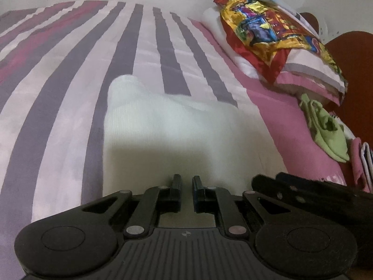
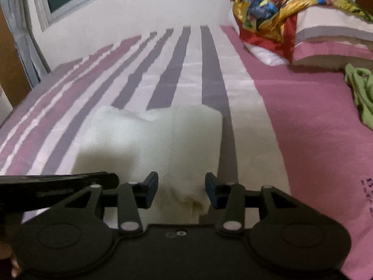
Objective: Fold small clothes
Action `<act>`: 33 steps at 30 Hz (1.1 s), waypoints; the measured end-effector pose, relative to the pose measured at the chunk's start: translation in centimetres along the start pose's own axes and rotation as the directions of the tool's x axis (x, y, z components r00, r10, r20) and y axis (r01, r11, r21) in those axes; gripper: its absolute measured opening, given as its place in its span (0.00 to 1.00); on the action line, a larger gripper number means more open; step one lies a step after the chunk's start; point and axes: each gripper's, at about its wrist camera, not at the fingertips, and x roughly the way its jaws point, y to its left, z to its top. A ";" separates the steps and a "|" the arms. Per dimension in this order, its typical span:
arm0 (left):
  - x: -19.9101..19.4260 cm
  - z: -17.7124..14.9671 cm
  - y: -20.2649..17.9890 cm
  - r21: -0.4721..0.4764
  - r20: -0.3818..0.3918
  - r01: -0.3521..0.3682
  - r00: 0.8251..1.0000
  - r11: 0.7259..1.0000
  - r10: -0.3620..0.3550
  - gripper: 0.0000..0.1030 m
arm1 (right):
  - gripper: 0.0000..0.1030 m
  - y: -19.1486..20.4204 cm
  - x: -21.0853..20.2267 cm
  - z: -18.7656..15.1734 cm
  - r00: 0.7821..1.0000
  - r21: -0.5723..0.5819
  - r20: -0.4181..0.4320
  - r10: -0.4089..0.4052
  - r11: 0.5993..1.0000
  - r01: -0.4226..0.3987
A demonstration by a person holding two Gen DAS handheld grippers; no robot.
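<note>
The left hand-held gripper (image 1: 186, 182) sits nearest, its jaws drawn almost together over the near edge of the white garment (image 1: 163, 130) — whether cloth is pinched there cannot be told. The right hand-held gripper (image 2: 181, 183) stands apart around a bunched near corner of the same garment, pads not pressing it. The garment lies folded on the striped bed cover (image 1: 58, 81). Further right lie a green cloth (image 2: 360, 93) and — beyond — a colourful cloth (image 2: 275, 7) draped over pillows (image 2: 331, 46).

Dim indoor light; soft shadows darken the near end of the white garment (image 1: 163, 126); fisheye bends the edges, slight blur throughout
</note>
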 end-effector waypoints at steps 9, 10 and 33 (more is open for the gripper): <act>-2.0 -3.6 -0.8 0.035 -0.040 -0.005 0.999 0.999 0.007 0.09 | 0.46 0.7 -3.5 -4.4 0.998 -0.044 -0.056 0.007 0.999 -0.009; -2.2 -4.0 -0.9 0.040 -0.040 -0.007 0.999 0.999 0.009 0.09 | 0.46 0.8 -3.5 -4.9 0.998 -0.047 -0.069 0.003 0.999 -0.007; -6.8 -3.8 -2.7 0.157 0.038 -0.144 0.989 0.977 0.140 0.09 | 0.68 0.7 -5.8 -5.3 0.998 0.011 -0.066 0.023 1.000 -0.022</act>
